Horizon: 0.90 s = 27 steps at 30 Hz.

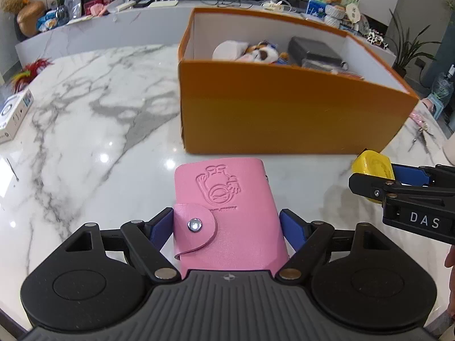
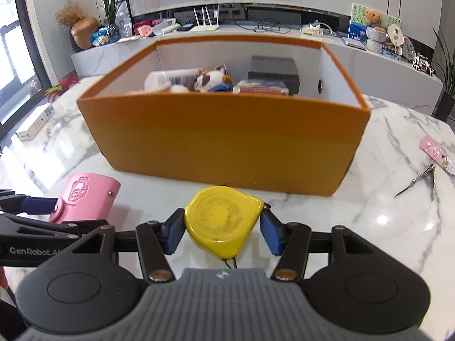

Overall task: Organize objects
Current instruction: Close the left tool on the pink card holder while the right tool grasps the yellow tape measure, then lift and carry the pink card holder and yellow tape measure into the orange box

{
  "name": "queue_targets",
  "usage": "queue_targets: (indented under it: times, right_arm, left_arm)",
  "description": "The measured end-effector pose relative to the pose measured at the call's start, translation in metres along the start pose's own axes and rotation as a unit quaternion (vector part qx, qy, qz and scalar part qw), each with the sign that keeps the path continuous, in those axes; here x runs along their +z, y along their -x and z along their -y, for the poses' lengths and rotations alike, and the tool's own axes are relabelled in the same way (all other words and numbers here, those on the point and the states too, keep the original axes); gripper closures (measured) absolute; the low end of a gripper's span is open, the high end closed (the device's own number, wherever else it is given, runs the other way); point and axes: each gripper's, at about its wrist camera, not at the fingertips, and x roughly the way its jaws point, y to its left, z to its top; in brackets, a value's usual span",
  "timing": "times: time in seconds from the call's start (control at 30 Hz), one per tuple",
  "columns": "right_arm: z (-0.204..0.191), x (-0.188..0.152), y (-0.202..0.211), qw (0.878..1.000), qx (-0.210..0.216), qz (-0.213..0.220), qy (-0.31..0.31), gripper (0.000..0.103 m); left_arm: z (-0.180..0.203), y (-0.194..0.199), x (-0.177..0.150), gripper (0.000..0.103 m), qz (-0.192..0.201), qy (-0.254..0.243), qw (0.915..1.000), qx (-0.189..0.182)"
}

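Left gripper: we see its blue pads clamped on the pink card holder, above the marble table.
Right gripper: we see it clamped on the yellow tape measure.
Orange box: just beyond both, already holding items.

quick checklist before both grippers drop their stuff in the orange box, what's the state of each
1. Left gripper grip on the pink card holder: ok, jaws closed on both its sides.
2. Right gripper grip on the yellow tape measure: ok, a pad on each side.
3. Orange box open on top: ok, no lid in view.
4. Free room in the box: ok, bare space at its right end beside the dark box.
5. Grippers apart from each other: ok, a gap shows between them.
6. Held items raised above the box rim: not ok, both sit below it.
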Motion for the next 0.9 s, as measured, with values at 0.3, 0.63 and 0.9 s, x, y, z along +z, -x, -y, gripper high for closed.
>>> queue_targets:
  times: [0.3, 0.63, 0.9]
  right_arm:
    - [0.015, 0.013, 0.045, 0.999, 0.003, 0.053, -0.011, 0.044]
    - [0.035, 0.057, 0.058, 0.989, -0.027, 0.133, -0.054, 0.044]
    - [0.023, 0.086, 0.022, 0.988, -0.014, 0.141, -0.058, 0.044]
  left_arm:
    - [0.020, 0.038, 0.015, 0.010, 0.047, -0.010, 0.9987, -0.016]
    - [0.020, 0.046, 0.112, 0.010, 0.132, 0.019, 0.9910, -0.014]
    - [0.013, -0.013, 0.175, 0.010, 0.132, 0.027, 0.9908, -0.007]
